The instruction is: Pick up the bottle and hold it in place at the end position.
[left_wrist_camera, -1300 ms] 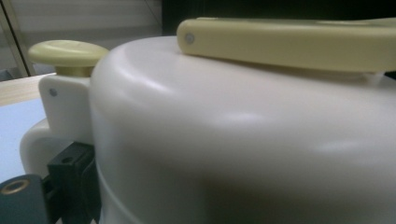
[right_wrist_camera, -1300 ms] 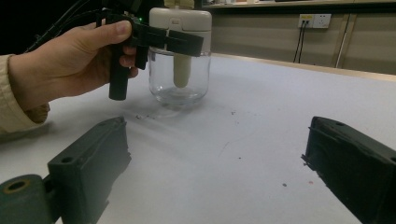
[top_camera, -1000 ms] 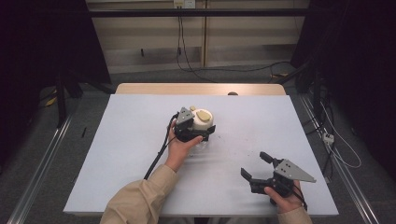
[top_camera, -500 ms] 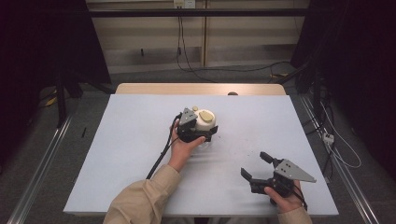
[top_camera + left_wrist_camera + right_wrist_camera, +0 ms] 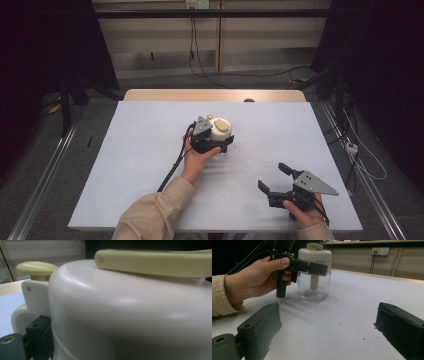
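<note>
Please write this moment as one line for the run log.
left tool: shut on jar lid | right tool: open, apart | jar: upright on table

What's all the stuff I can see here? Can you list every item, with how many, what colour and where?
jar: one, clear glass, middle of the table
jar top: one, cream with a pale yellow knob and lever, on the jar
table: one, light blue-grey sheet, wooden far edge
wall socket: one, white, back wall
left hand-held gripper: one, black, jaws closed around the jar top
right hand-held gripper: one, black with a grey plate, jaws open, near right of the table
sleeves: two, beige, bottom edge
</note>
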Action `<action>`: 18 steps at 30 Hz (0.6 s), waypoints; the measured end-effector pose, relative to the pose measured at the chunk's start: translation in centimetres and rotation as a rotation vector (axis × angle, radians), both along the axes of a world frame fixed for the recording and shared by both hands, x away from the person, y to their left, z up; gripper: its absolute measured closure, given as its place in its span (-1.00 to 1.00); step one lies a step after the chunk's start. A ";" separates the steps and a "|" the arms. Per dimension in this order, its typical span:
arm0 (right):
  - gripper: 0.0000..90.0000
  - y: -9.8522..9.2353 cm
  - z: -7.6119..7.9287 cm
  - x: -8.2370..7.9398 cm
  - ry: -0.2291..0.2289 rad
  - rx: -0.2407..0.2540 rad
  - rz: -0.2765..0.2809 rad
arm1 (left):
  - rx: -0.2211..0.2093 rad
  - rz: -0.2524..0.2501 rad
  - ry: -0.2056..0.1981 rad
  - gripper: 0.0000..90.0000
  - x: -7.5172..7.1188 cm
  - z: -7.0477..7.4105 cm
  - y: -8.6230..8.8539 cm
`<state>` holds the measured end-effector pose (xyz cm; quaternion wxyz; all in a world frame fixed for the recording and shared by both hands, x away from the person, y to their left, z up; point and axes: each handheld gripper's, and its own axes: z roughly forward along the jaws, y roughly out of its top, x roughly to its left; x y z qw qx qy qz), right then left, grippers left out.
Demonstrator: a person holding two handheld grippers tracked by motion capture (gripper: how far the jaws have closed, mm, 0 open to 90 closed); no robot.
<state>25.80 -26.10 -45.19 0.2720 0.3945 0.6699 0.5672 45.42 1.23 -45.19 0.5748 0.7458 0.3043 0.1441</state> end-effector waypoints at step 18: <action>-0.89 0.0 -0.1 0.1 0.010 -0.009 -0.003 | 0.018 -0.013 -0.016 -0.86 -0.5 -0.2 0.4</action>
